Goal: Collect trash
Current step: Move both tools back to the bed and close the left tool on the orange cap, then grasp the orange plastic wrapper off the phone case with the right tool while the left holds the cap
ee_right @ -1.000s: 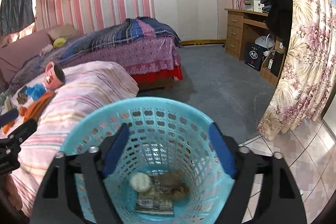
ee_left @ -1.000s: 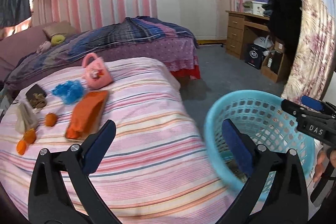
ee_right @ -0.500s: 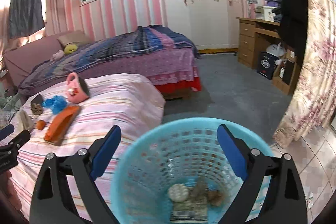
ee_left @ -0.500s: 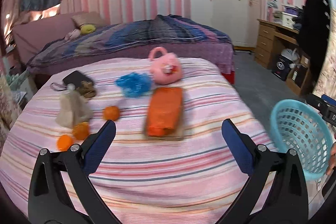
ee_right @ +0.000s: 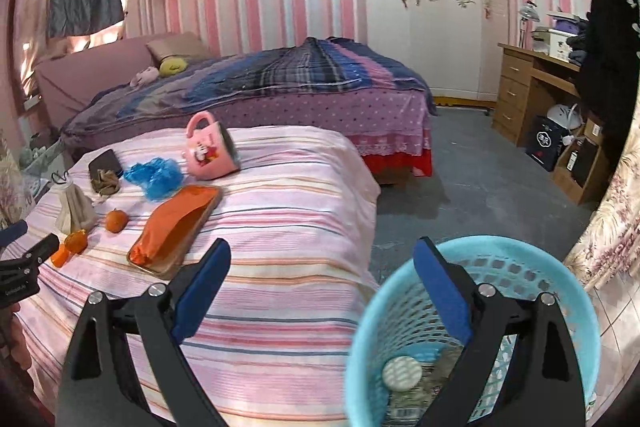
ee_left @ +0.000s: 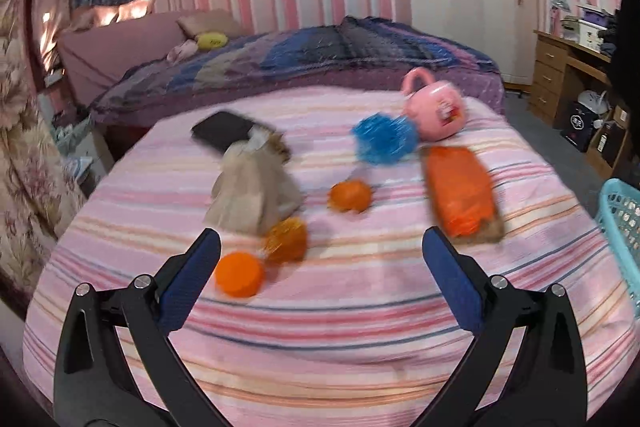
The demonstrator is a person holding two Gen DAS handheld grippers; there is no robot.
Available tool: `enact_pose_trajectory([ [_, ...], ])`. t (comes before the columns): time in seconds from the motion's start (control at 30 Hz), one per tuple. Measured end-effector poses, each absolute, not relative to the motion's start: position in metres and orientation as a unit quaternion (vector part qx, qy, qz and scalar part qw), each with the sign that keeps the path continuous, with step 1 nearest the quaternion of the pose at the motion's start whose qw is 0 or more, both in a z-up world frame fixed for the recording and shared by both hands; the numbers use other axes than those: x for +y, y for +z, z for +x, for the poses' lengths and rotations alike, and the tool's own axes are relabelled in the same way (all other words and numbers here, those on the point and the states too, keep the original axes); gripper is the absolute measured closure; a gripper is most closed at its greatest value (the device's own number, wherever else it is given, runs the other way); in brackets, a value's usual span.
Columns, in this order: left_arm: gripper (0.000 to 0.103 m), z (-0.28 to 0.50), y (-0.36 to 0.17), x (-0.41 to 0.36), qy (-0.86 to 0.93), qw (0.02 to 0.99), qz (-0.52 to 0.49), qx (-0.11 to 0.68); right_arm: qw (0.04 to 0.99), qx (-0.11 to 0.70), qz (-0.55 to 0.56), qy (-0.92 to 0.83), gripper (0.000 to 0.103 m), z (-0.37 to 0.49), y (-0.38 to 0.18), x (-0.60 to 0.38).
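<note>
My left gripper (ee_left: 320,267) is open and empty above the pink striped bed (ee_left: 360,327). Just ahead of its left finger lie an orange round lid (ee_left: 239,274) and an amber wrapper (ee_left: 286,239). Farther on are a crumpled beige paper bag (ee_left: 252,193), an orange fruit (ee_left: 350,195) and a blue plastic wad (ee_left: 382,138). My right gripper (ee_right: 322,283) is open and empty, over the bed's edge. The blue basket (ee_right: 480,245) stands on the floor under its right finger, with a white round piece (ee_right: 402,373) and other trash inside.
On the bed also lie an orange pouch on a board (ee_left: 460,193), a pink mug-shaped bag (ee_left: 436,111) and a black wallet (ee_left: 224,133). A second bed (ee_right: 280,79) stands behind. A wooden desk (ee_right: 528,83) and floral curtain (ee_right: 608,239) are at the right.
My left gripper has swung left, away from the basket and over the bed's scattered items. My right gripper has drawn back from over the basket, which now sits at its lower right.
</note>
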State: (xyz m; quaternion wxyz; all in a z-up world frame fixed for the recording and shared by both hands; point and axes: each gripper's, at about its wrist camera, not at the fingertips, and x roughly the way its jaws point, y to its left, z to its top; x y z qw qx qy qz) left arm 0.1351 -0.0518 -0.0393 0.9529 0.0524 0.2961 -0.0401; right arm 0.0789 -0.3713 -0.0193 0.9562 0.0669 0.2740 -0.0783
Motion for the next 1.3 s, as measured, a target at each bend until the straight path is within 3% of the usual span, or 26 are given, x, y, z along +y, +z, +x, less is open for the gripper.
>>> enact_pose_trajectory([
  [0.77,0.006,0.181,-0.084,0.017,-0.025,0.91,0.002,0.414,0.942,0.327,0.02,-0.068,0.012,0.12,-0.041,-0.321],
  [1.07,0.039,0.185,-0.087,0.02,-0.035,0.905,-0.007,0.423,0.939,0.337,0.024,-0.057,0.012,0.128,-0.046,-0.31],
  [1.13,0.055,0.184,-0.087,0.017,-0.034,0.907,0.007,0.419,0.94,0.336,0.03,-0.051,0.012,0.13,-0.045,-0.306],
  [1.2,0.064,0.184,-0.086,0.017,-0.041,0.907,0.009,0.419,0.94,0.336,0.04,-0.038,0.012,0.132,-0.045,-0.299],
  [1.3,0.064,0.181,-0.084,0.019,-0.04,0.908,0.009,0.417,0.94,0.337,0.044,-0.024,0.012,0.137,-0.046,-0.286],
])
